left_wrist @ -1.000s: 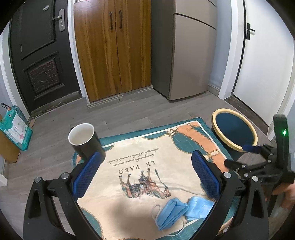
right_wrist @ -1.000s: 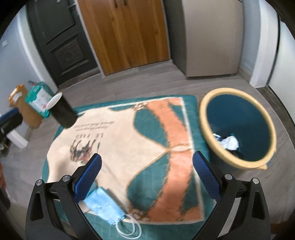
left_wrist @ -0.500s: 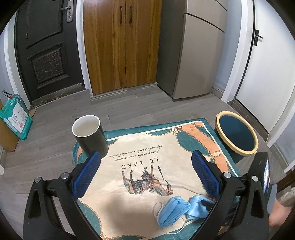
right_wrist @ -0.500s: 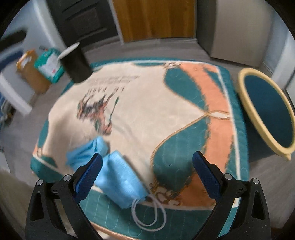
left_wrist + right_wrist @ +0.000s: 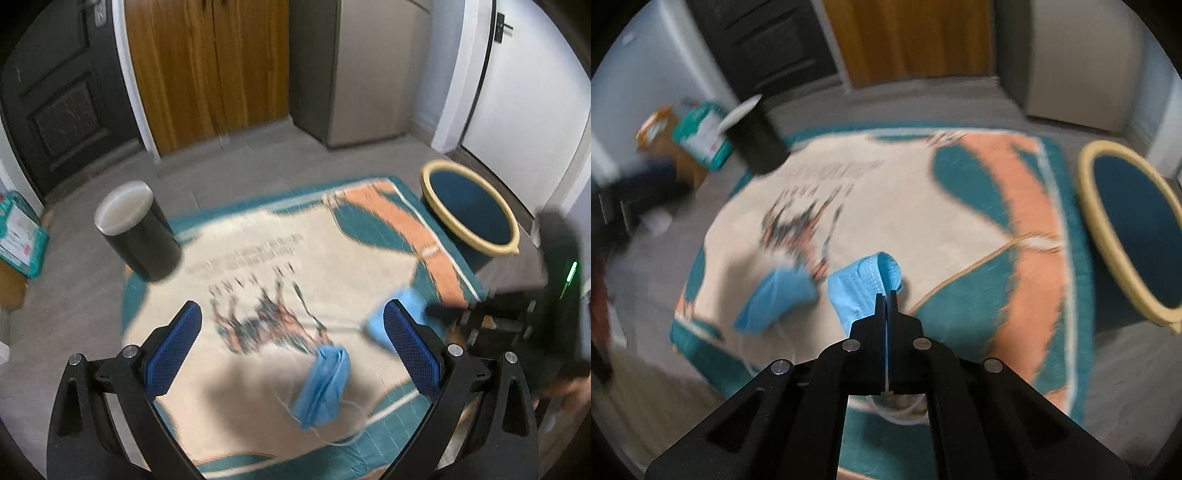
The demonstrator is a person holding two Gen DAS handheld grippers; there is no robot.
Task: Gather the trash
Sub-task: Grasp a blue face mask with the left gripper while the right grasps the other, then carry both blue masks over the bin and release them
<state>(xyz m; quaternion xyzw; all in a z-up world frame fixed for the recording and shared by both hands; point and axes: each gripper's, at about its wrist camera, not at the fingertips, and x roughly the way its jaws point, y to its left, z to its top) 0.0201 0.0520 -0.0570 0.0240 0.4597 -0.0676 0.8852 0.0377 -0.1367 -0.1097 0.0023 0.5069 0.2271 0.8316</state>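
1. On the patterned teal, cream and orange rug (image 5: 979, 206), the right gripper (image 5: 886, 295) is pressed together, pinching a folded light-blue face mask (image 5: 864, 284).
2. At its ten o'clock lies a second crumpled blue mask (image 5: 775, 299).
3. At two o'clock stands the yellow-rimmed blue bin (image 5: 1137, 236).
4. Left gripper (image 5: 291, 321): spread, empty.

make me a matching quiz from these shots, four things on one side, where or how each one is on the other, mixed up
Things:
1. black cylindrical cup
2. round yellow-rimmed teal bin
3. right hand-held gripper
4. left hand-held gripper

States or places:
A. on the floor beside the printed rug
B. open, over a loose blue face mask
C. on a rug corner
D. shut on a blue pleated face mask

Pairs: 1-C, 2-A, 3-D, 4-B
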